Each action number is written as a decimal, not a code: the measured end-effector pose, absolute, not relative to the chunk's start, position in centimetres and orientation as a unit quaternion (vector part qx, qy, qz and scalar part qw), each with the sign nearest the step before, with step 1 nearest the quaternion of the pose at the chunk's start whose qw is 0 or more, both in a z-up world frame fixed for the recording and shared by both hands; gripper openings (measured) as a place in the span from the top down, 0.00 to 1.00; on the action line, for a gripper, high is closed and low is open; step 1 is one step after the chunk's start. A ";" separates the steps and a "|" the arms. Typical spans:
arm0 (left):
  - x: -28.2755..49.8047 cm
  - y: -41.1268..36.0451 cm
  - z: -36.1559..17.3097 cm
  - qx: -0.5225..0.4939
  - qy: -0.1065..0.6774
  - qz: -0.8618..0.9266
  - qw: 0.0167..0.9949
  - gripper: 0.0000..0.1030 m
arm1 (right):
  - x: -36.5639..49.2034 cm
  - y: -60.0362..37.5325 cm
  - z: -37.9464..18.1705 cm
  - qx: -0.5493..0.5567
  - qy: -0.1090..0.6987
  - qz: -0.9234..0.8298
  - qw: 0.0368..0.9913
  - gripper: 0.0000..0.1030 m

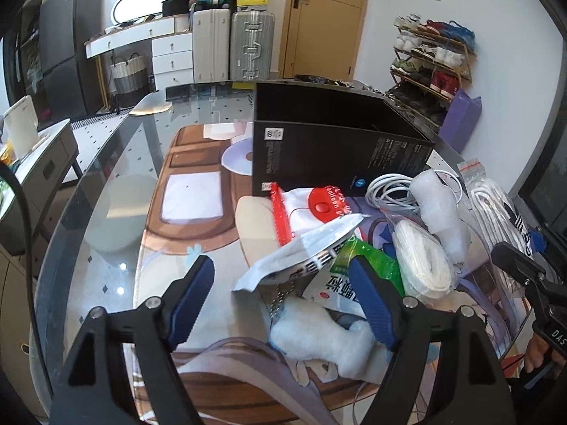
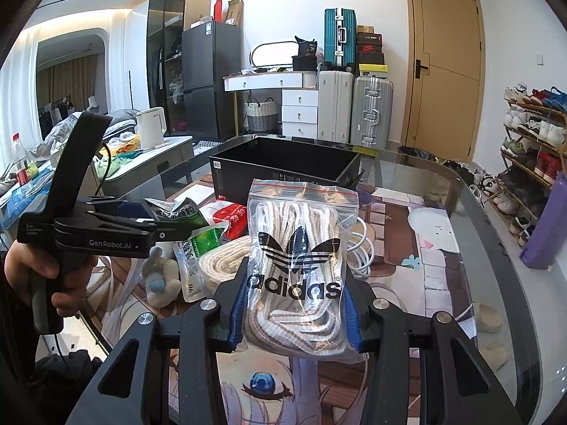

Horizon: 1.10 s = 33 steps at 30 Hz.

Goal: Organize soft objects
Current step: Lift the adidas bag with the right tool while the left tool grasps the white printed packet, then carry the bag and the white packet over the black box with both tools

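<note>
Right gripper (image 2: pixel 294 313): closed on the zip bag of shoelaces (image 2: pixel 299 265); the blue pads (image 2: pixel 236 313) press its lower sides, the bag standing upright between them, lifted clear of the printed mat (image 2: pixel 425 248)

Left gripper (image 1: pixel 283 301): spread wide, gripping nothing; it hangs over the pile, one pad (image 1: pixel 372 301) over the green-and-white packet (image 1: pixel 340 283), the white plush toy (image 1: pixel 319 340) low between the fingers

Black box (image 2: pixel 283 166): open-topped, on the glass table (image 1: pixel 106 194) behind the pile

Pile: rolled white laces in a bag (image 1: pixel 421 258); white cable coil (image 1: pixel 389 191); red-and-white pouch (image 1: pixel 319 209); all beside the box
</note>
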State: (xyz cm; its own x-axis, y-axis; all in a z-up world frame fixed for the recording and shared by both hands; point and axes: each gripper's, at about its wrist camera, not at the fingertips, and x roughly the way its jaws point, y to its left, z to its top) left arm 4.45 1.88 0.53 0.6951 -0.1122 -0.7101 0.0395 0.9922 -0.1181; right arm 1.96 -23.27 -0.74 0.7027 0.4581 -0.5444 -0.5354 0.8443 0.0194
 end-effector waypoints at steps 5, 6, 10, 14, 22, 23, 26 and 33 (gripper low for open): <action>4.8 1.7 0.8 -0.038 0.385 -0.044 0.921 0.27 | 1.9 -23.3 -0.8 -0.070 0.276 0.270 0.920 0.57; 4.8 1.7 0.9 -0.037 0.381 -0.045 0.923 0.35 | 1.9 -23.3 -0.7 -0.070 0.275 0.269 0.920 0.57; 4.7 1.5 1.0 -0.034 0.381 -0.054 0.923 0.50 | 2.0 -23.2 -0.7 -0.070 0.274 0.270 0.920 0.57; 4.3 1.3 1.2 -0.031 0.376 -0.062 0.924 0.64 | 2.1 -23.1 -0.6 -0.072 0.274 0.273 0.919 0.57; 3.6 1.7 1.8 -0.051 0.360 -0.085 0.927 0.87 | 2.4 -23.1 -0.4 -0.071 0.271 0.277 0.919 0.57; 3.5 1.7 1.9 -0.055 0.359 -0.087 0.928 0.90 | 2.4 -23.1 -0.4 -0.070 0.271 0.277 0.919 0.57; 3.3 1.9 2.2 -0.062 0.354 -0.091 0.929 0.94 | 2.5 -23.2 -0.2 -0.069 0.269 0.279 0.919 0.57; 2.5 2.0 3.1 -0.076 0.338 -0.098 0.933 0.96 | 2.7 -23.2 0.1 -0.067 0.263 0.280 0.921 0.57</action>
State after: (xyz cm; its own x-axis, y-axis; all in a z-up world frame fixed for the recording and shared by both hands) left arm 2.52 2.04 3.15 0.7526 -0.2340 -0.6155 0.1311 0.9693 -0.2082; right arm 2.69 -23.20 0.07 0.7050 0.4804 -0.5218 -0.5512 0.8340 0.0232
